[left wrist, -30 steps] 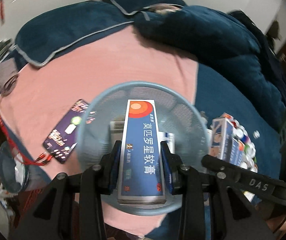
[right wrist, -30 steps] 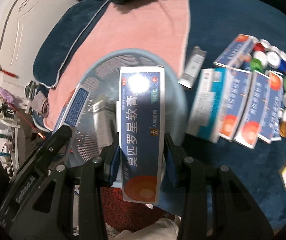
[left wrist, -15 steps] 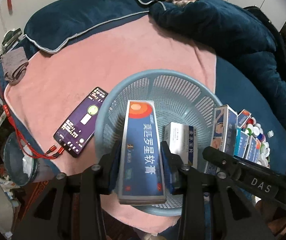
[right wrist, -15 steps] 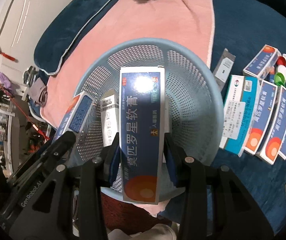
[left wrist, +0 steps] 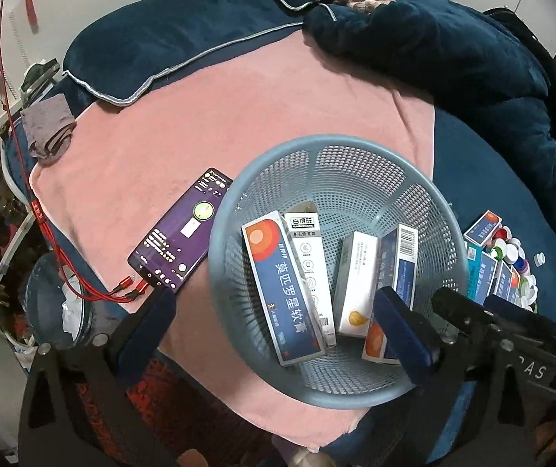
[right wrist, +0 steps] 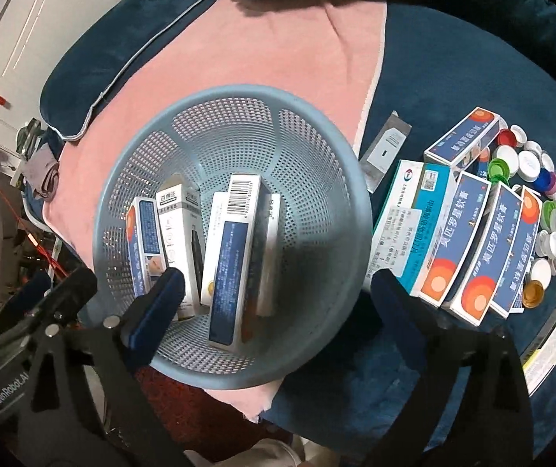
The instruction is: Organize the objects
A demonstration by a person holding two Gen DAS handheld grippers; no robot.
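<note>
A light blue mesh basket sits on a pink towel on the bed. Several medicine boxes lie inside it, among them a blue and orange box and a blue box with a barcode. My left gripper is open and empty above the basket's near rim. My right gripper is open and empty over the basket. More blue and orange boxes lie in a row on the dark blue blanket to the basket's right.
A phone with red cables lies on the towel left of the basket. Many loose bottle caps sit right of the box row. A dark blue duvet is heaped at the back. The bed's edge is near, left of the towel.
Both grippers opened and each blue and orange box dropped into the basket. Both grippers have lifted back from the basket.
</note>
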